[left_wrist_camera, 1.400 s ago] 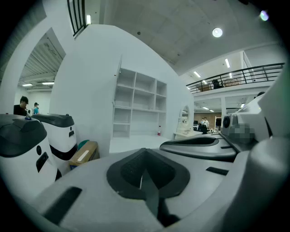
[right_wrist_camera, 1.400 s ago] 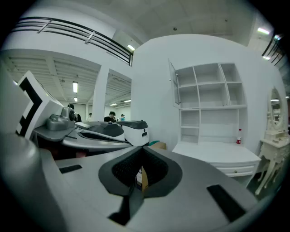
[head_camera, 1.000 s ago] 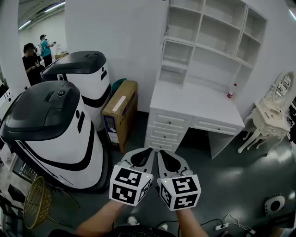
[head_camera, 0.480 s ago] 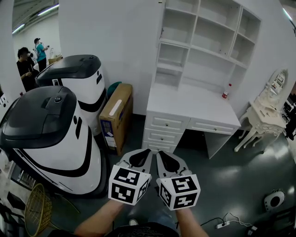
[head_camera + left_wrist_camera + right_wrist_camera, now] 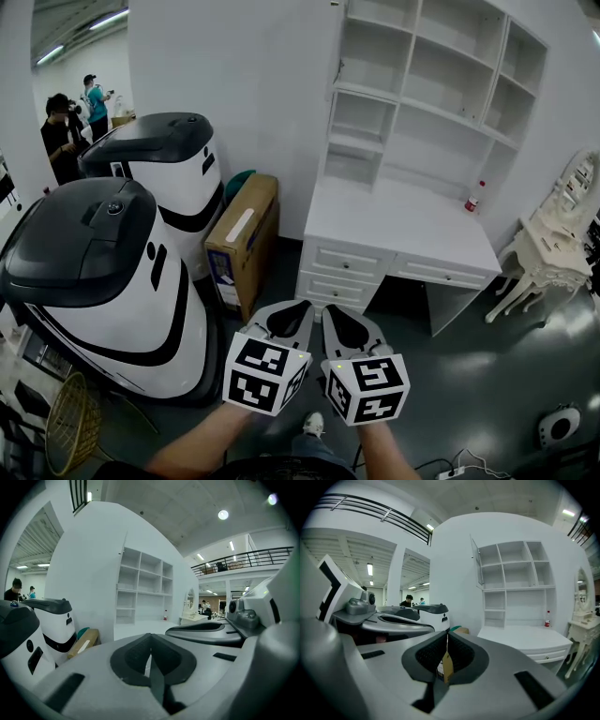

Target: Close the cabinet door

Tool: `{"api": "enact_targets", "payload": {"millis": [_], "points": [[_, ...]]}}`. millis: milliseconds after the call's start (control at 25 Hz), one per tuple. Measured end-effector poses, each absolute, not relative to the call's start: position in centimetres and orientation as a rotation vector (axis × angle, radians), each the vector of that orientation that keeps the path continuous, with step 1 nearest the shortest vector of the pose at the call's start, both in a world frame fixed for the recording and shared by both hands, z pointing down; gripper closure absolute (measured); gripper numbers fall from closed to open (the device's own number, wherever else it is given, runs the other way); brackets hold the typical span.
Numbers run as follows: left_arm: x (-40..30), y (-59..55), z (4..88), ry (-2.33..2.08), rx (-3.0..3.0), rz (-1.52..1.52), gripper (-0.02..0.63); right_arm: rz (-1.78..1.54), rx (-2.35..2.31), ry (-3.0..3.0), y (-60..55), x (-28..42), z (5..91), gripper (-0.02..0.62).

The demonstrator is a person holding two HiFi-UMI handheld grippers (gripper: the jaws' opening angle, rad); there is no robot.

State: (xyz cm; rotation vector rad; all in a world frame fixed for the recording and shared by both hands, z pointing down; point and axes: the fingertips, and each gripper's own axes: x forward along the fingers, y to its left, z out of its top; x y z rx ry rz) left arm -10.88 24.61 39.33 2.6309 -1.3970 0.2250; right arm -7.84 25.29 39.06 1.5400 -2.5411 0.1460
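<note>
**Door open, both grippers shut and well away from it**

The cabinet door [image 5: 476,562] is thin and white. It hangs at the top left corner of the shelves [image 5: 427,84]. It swings out into the room, so mostly its edge shows. In the right gripper view it sits at 1 o'clock from the jaws, well apart from them.

Under the shelves is a white desk [image 5: 403,220] with drawers [image 5: 342,255] on its left side. A small bottle [image 5: 477,196] with a red cap stands on the desk, at the right end near the wall.

In the head view, a brown cardboard box [image 5: 242,239] stands on the floor just left of the desk. Past the box are two big white and black machines, one near [image 5: 94,272] and one behind it [image 5: 169,159]. Two people [image 5: 70,122] stand far off at 10 o'clock. A cream dressing table [image 5: 553,253] with a mirror is at 3 o'clock. A yellow wire basket [image 5: 70,417] lies on the floor at 8 o'clock.

The left gripper [image 5: 303,305] and the right gripper [image 5: 326,307] sit side by side, low in the middle of the head view. Both point up at the desk, at 12 o'clock. The jaws of each one are pressed together, and nothing is pinched in them. Each gripper has a cube with black squares at its back end. Two bare arms reach in from 6 o'clock to hold them.
</note>
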Motion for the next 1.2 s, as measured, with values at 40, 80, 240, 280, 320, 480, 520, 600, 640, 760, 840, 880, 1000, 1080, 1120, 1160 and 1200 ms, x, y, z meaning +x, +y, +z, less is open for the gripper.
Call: {"api": "enact_targets", "payload": {"millis": [40,80,240,280,320,480,520,600,640,760,840,880,1000,1080,1120,1160,1200], "points": [[-10.6,23.9,39.2,-1.404,2.629,0.224,0.594,0.148,1.535,-2.547,24.5,-7.6,39.1,0.574],[-10.3,23.2,39.2,-1.411,2.626,0.224,0.594,0.148,1.529,-2.553,23.8,-7.3,39.0,0.574],[-8.6,19.9,38.9,-1.436,2.613,0.216,0.594,0.139,1.509,-2.574,20.5,-5.6,38.8,0.574],[-8.1,19.1,38.9,-1.440,2.609,0.217,0.594,0.143,1.504,-2.579,19.6,-5.1,38.8,0.574],[-7.7,18.2,39.0,-1.445,2.605,0.221,0.594,0.149,1.500,-2.586,18.6,-4.6,38.8,0.574],[-6.1,14.7,39.0,-1.471,2.590,0.239,0.594,0.154,1.476,-2.615,14.9,-3.3,38.7,0.574],[-5.7,13.9,39.0,-1.482,2.584,0.241,0.594,0.154,1.468,-2.623,14.1,-2.9,38.7,0.574],[-5.0,12.3,38.8,-1.508,2.572,0.243,0.594,0.157,1.453,-2.637,12.6,-2.1,38.6,0.574],[-4.6,11.5,38.7,-1.518,2.567,0.244,0.594,0.160,1.447,-2.644,11.9,-1.6,38.6,0.574],[-3.4,9.5,38.5,-1.541,2.551,0.256,0.594,0.177,1.433,-2.658,9.8,-0.2,38.4,0.574],[-2.8,8.5,38.4,-1.562,2.534,0.263,0.594,0.185,1.413,-2.669,8.8,0.3,38.2,0.574],[-2.7,8.1,38.2,-1.575,2.526,0.265,0.594,0.182,1.402,-2.677,8.4,0.5,38.0,0.574],[-2.4,7.1,37.9,-1.600,2.511,0.266,0.594,0.162,1.381,-2.697,7.4,0.6,37.4,0.574],[-2.1,6.6,37.8,-1.602,2.507,0.264,0.594,0.159,1.373,-2.706,6.9,0.8,37.3,0.574],[-2.0,6.4,37.7,-1.603,2.507,0.263,0.594,0.158,1.370,-2.709,6.6,0.9,37.3,0.574],[-1.9,6.1,37.6,-1.605,2.507,0.261,0.594,0.158,1.366,-2.711,6.3,1.0,37.2,0.574],[-1.8,5.8,37.5,-1.608,2.507,0.258,0.594,0.156,1.364,-2.713,6.0,1.1,37.2,0.574]]}}
